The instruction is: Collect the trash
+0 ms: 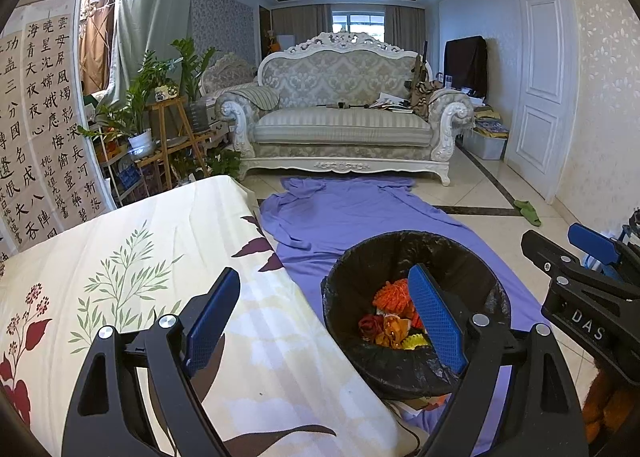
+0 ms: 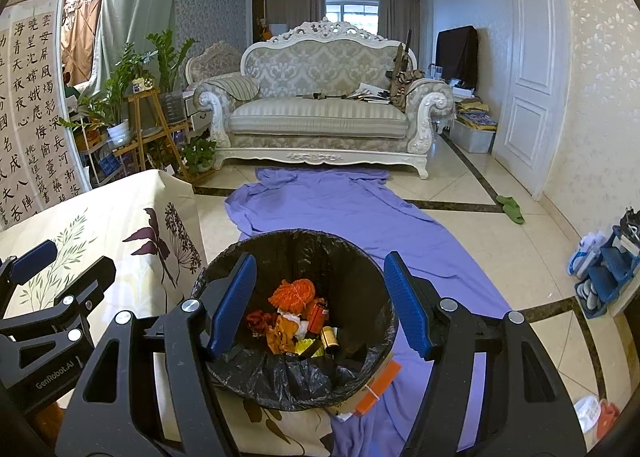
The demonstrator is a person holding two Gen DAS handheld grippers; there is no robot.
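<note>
While both claws (image 1: 324, 313) (image 2: 320, 303) gape empty, black-lined bin (image 2: 360, 257), crumpled orange, red, yellow trash (image 2: 294, 317) inside.

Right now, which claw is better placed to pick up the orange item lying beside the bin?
Probably the right claw: open and empty, it faces the bin, with the orange item just below. The left claw sits over the table edge.

Black liner in the trash bin (image 2: 296, 377), holding orange, red and yellow scraps (image 2: 294, 317). Cream tablecloth (image 1: 140, 269) printed with green sprigs and maroon leaves. Plain violet sheet (image 2: 360, 213) over cream floor tiles (image 2: 532, 257) with dark border strips. Grey damask sofa (image 1: 340, 97) in a carved white frame. Blue pads (image 2: 236, 305) on black gripper arms.
</note>
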